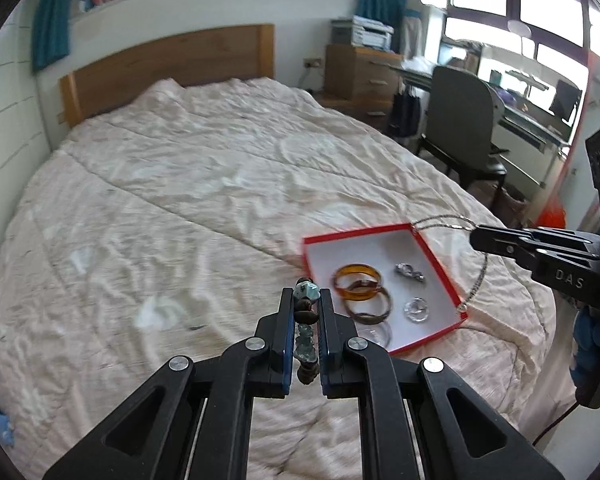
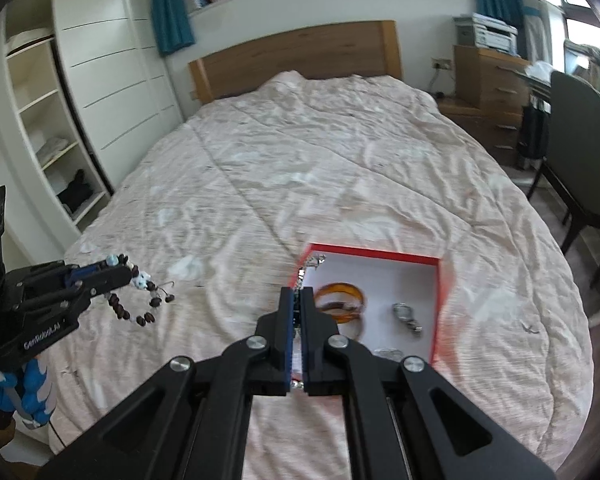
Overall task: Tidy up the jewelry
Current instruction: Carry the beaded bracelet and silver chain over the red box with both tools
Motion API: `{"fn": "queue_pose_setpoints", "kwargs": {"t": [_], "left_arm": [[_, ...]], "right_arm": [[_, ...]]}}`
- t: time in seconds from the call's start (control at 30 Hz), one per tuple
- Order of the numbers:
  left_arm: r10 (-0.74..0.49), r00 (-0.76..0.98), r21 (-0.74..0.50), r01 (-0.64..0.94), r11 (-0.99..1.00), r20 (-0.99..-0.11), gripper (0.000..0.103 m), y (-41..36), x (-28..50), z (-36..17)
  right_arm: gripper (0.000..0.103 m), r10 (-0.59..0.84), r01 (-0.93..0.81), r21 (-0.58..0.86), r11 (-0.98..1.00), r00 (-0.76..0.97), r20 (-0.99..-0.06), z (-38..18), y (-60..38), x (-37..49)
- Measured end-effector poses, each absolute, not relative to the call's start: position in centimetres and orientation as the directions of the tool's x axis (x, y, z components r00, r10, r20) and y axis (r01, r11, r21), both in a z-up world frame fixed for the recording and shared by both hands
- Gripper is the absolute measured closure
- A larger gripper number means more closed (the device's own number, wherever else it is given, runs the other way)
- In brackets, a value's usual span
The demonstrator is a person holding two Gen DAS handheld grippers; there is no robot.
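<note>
A red-rimmed white box (image 1: 436, 252) (image 2: 436, 288) lies on the bed near its foot. In it are amber bangles (image 1: 358, 286) (image 2: 342, 300), a silver piece (image 1: 410, 272) (image 2: 408, 316) and a clear crystal ring (image 1: 417, 309). My left gripper (image 1: 306, 296) (image 2: 128, 274) is shut on a beaded bracelet (image 1: 305, 320) (image 2: 140, 300) with dark and pale beads, held above the quilt left of the box. My right gripper (image 2: 297, 292) (image 1: 476, 236) is shut on a silver chain necklace (image 1: 444, 222) (image 2: 310, 262), which hangs over the box.
The bed's pink quilt (image 1: 180, 200) fills most of both views, with a wooden headboard (image 1: 168, 68) behind. A grey chair (image 1: 460, 128) and a desk stand to the right. A white wardrobe with open shelves (image 2: 60, 120) is at the left.
</note>
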State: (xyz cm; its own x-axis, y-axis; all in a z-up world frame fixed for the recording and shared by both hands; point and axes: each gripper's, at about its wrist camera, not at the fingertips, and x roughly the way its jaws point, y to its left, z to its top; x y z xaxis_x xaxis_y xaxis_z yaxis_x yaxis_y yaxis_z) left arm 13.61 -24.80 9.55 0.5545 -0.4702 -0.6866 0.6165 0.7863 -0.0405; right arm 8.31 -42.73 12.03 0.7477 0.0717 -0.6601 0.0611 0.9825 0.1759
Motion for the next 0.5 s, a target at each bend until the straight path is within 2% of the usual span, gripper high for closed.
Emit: {"fn": "queue_pose_setpoints", "kwargs": {"t": [0.3,0.5], "left_arm": [[-0.486,0.416,-0.114,0.658,0.744,-0.769,0.093,-32.9,16.8,2.8],[-0.457,0.346,-0.132,0.662,0.738,-0.819,0.093,-35.0,17.7,-1.5]], "right_arm": [[0.100,0.041,0.126,0.170,0.977,0.676,-0.736,6.4,-47.3,12.4],[0.100,0.050,0.167,0.192,0.967,0.613,-0.788,1.4,-49.3,13.7]]}}
